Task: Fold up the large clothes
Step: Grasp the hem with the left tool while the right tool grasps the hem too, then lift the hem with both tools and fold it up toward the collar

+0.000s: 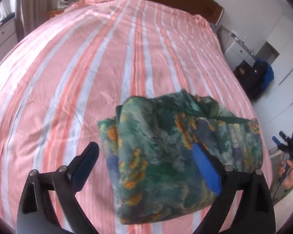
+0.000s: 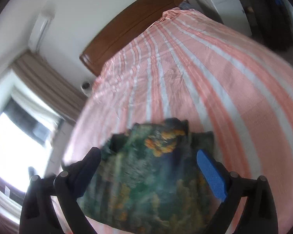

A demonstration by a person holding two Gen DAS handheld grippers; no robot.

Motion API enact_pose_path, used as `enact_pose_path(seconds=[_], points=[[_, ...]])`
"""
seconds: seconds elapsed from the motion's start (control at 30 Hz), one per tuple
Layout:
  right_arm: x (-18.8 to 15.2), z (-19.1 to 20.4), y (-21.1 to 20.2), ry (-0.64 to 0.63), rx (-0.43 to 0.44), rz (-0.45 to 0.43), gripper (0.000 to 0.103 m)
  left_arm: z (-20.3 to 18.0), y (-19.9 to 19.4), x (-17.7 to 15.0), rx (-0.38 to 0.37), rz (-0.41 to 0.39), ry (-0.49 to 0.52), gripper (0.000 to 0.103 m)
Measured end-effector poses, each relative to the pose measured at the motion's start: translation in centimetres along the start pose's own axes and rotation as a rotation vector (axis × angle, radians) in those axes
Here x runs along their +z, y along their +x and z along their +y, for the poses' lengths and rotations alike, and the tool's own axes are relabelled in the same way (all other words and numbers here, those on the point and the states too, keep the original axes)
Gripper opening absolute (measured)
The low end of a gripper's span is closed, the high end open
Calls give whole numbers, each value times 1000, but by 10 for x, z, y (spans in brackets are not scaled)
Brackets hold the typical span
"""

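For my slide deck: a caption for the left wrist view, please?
Open left hand-held gripper above a folded green floral garment on a pink-striped bed.

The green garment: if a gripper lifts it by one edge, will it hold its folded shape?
Probably not. The garment looks thin and drapey, its layers loosely bunched, so it would likely sag open. It seems light and may slide on the smooth sheet.

Both grippers: black frames, silver screws, blue-padded fingers point(image 1: 206, 170); a pale, possibly green-edged cuff.
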State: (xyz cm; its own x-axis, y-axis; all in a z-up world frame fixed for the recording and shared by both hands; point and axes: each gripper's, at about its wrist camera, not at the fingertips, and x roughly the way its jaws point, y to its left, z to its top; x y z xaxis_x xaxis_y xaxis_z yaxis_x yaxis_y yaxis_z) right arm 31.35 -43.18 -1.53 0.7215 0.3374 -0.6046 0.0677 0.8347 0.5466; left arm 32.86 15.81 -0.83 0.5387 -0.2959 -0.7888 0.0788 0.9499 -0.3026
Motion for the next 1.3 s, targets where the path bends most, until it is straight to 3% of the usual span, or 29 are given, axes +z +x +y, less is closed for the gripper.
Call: enact_pose_path(seconds=[0.07,0.17,0.2,0.27,0.3,0.33,0.37,0.43,0.53,0.67,0.77,0.83,0.9,0.97,1.03,1.13,1.3], points=[[-8,5,17,-117,-93,70,98,3,27,2,24,28,-9,97],[-20,2,51,-173,-181,129,98,3,64,-7,83,82,-16,96],[-23,-1,63,-180,-202,140,98,0,79,-10,118,102,-8,90],[-25,-6,88,-167,-233,160,92,-3,102,-12,161,139,-11,54],[-27,-9,98,-150,-236,168,62,-4,108,-13,146,151,-37,14],[-30,-10,107,-135,-250,170,35,-8,106,-13,138,148,-50,10],[-31,-7,109,-132,-277,164,13,-18,96,-12,183,96,-12,9],[-28,12,99,-179,-313,106,12,-36,73,-7,199,12,75,7],[-4,42,55,-252,-273,-40,11,-56,38,15,167,-115,116,7],[25,62,40,-296,-290,-182,11,-68,46,48,229,-247,130,7],[28,48,75,-287,-349,-186,11,-51,109,53,280,-179,88,8],[15,23,114,-256,-393,-113,11,-30,160,35,304,-82,76,10],[-12,-8,160,-236,-424,7,16,-20,187,12,279,-71,83,11],[-34,-24,171,-201,-381,-18,17,-18,185,4,257,-126,73,12],[-37,-28,166,-189,-362,-64,17,-9,184,7,208,-129,39,14],[-36,-41,161,-137,-312,-64,18,2,186,9,154,-132,-9,15],[-38,-48,158,-108,-288,-86,22,0,186,6,163,-148,-2,20]])
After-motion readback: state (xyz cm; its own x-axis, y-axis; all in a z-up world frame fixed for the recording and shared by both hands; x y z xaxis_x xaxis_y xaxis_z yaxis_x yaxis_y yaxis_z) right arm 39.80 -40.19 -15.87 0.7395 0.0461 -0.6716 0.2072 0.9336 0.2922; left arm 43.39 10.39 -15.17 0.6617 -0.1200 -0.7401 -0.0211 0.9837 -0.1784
